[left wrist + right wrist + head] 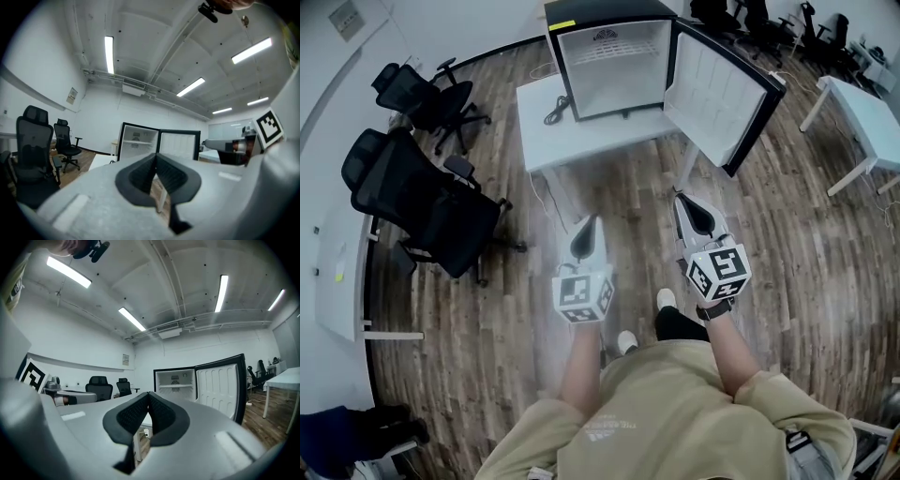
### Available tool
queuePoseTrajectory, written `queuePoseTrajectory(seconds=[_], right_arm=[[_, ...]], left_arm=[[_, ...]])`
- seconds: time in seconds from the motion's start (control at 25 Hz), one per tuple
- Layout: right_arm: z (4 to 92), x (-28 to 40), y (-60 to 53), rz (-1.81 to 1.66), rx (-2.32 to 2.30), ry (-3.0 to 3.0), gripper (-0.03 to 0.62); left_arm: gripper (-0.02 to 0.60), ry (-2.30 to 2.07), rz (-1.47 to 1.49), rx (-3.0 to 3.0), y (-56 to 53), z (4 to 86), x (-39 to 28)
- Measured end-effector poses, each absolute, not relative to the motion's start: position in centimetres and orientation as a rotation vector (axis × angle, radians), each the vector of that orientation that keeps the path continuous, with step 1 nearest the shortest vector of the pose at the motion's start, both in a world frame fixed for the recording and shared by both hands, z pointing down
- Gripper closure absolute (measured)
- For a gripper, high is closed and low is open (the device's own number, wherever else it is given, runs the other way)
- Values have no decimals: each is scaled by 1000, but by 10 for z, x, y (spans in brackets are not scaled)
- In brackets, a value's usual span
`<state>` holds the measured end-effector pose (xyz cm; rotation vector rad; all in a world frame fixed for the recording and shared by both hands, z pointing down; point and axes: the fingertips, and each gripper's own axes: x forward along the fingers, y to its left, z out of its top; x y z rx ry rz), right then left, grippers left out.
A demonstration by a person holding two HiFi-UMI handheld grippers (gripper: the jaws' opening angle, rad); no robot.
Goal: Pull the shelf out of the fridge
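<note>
A small black fridge (609, 66) stands on a white table (581, 131), its door (722, 94) swung open to the right. A white wire shelf (614, 49) sits inside, high in the compartment; it also shows as the shelf (136, 141) and the shelf (174, 386) in the gripper views. My left gripper (592, 221) and right gripper (682, 200) are held level side by side over the floor, well short of the table. Both are shut, pads touching, with nothing between them. The left gripper (156, 154) and right gripper (148, 393) point toward the fridge.
Two black office chairs (422, 197) stand at the left. A black cable (555, 111) lies on the table beside the fridge. More white tables (872, 122) and chairs (787, 28) are at the back right. Wooden floor lies between me and the table.
</note>
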<state>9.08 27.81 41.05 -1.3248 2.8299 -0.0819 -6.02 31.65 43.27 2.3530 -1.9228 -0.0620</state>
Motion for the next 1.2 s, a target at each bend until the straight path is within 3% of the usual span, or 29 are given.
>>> queuePoseTrajectory(seconds=[0.44, 0.68, 1.2], right_arm=[[389, 100, 165, -70, -1069, 2863, 599], [404, 120, 113, -145, -1038, 2869, 599], [444, 43, -4, -207, -1016, 2962, 599]], left_arm=[[580, -2061, -65, 2295, 201, 403, -25], [580, -2059, -30, 2237, 170, 427, -1], [580, -1977, 4, 2237, 25, 463, -55]])
